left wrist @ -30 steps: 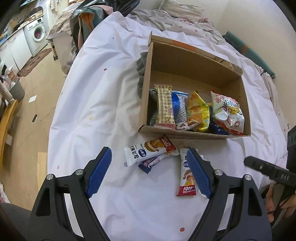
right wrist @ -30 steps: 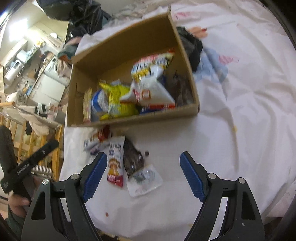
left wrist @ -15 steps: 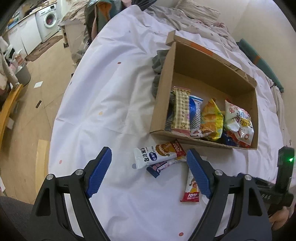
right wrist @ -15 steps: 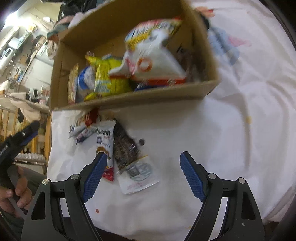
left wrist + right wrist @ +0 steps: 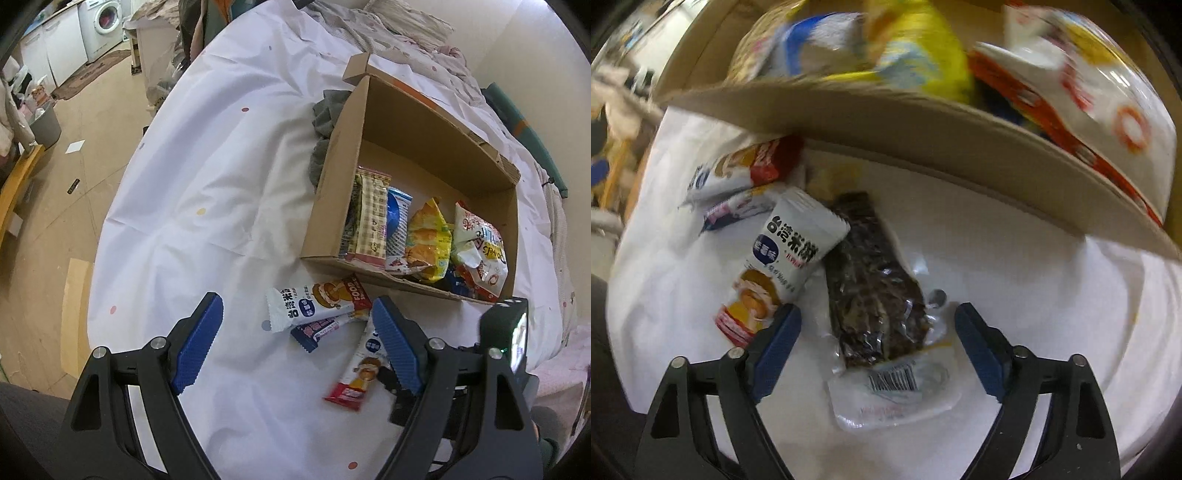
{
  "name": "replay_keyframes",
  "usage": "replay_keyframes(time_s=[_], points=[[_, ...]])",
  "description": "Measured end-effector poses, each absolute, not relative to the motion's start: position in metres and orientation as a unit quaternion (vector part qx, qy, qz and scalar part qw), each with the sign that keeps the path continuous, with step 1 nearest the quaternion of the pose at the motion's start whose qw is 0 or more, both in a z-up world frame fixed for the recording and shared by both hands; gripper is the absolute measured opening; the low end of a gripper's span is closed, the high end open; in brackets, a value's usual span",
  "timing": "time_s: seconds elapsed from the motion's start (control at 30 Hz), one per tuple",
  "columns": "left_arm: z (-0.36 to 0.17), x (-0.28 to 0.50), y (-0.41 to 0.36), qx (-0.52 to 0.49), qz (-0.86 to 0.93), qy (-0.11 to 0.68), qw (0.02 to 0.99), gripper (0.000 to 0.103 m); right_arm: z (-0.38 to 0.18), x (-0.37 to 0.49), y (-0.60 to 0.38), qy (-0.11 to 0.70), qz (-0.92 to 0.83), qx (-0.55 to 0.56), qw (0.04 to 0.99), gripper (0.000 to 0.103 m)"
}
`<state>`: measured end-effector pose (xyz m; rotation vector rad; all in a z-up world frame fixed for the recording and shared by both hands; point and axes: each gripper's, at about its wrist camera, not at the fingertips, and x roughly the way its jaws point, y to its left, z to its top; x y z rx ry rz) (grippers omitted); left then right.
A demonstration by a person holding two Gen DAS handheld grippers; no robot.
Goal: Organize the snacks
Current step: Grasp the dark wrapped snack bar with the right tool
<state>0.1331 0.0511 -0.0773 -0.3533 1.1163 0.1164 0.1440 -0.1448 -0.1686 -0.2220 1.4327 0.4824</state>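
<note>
left wrist high, right wrist close, both facing cardboard box [image 5: 413,122]

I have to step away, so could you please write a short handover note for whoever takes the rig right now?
Left gripper: open, empty, above the loose snacks.
Right gripper: open, empty, low over the dark snack pack, jaws either side of it.
Done: several bags stand in the cardboard box.
Left: four packs lie on the white sheet in front of the box: dark pack, two white bars, small blue bar.
</note>
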Motion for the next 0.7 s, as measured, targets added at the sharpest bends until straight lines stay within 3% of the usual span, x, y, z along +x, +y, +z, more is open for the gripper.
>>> replay_keyframes(time_s=[0.1, 0.23, 0.53, 0.57, 0.6, 0.7], points=[[-0.079, 0.135, 0.046, -0.158, 0.054, 0.529, 0.832, 0.081, -0.171, 0.143, -0.141, 0.646, 0.218, -0.115, 0.723, 0.087], [-0.081, 0.137, 0.041, -0.152, 0.053, 0.531, 0.832, 0.081, -0.163, 0.142, -0.145, 0.639, 0.231, -0.112, 0.725, 0.060], [-0.082, 0.133, 0.041, -0.140, 0.061, 0.530, 0.834, 0.081, -0.143, 0.121, -0.177, 0.644, 0.265, -0.079, 0.713, 0.041], [-0.083, 0.133, 0.041, -0.137, 0.061, 0.531, 0.834, 0.081, -0.139, 0.117, -0.184, 0.644, 0.265, -0.073, 0.714, 0.036], [-0.083, 0.132, 0.039, -0.135, 0.060, 0.532, 0.834, 0.081, -0.136, 0.116, -0.193, 0.642, 0.264, -0.066, 0.716, 0.020], [-0.085, 0.132, 0.034, -0.128, 0.055, 0.535, 0.833, 0.081, -0.126, 0.111, -0.214, 0.638, 0.263, -0.033, 0.723, 0.019]])
